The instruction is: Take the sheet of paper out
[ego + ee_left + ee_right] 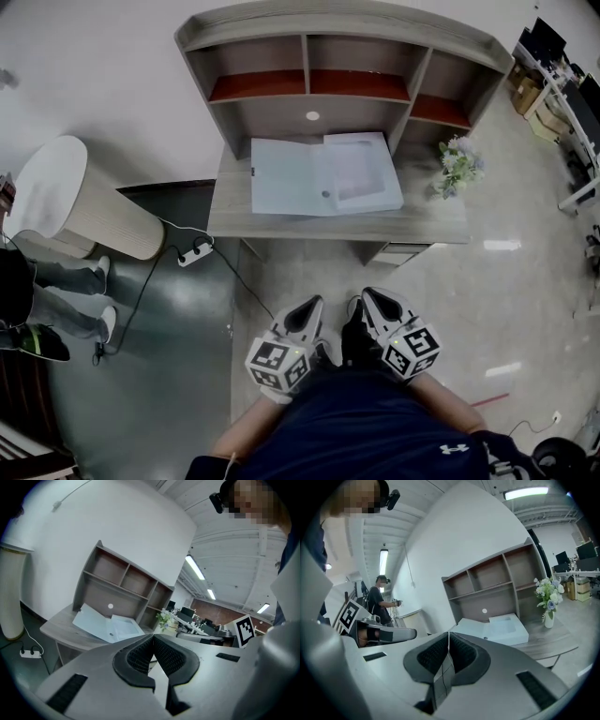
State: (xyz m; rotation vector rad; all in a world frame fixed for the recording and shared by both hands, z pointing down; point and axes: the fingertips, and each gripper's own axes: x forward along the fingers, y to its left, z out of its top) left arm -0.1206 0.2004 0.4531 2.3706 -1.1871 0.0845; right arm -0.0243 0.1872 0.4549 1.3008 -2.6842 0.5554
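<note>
Your left gripper (309, 307) and right gripper (373, 298): jaws pressed together, nothing held, well apart from grey wooden desk (431, 223). White paper sheet (361, 173): inside open pale-blue plastic file box (286, 178) on desk. Nothing done yet; reach, grasp, withdrawal left.

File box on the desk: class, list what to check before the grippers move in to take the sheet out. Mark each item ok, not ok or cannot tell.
1. File box lies open: ok.
2. Sheet of paper exposed in its right half: ok.
3. Left gripper ready to grasp: not ok, jaws shut, nothing between them.
4. Right gripper ready to grasp: not ok, jaws shut, nothing between them.
5. Grippers at the desk: not ok, both are close to the person's body, short of its front edge.
6. Vase of flowers clear of the box: ok, it stands apart at the desk's right end.
</note>
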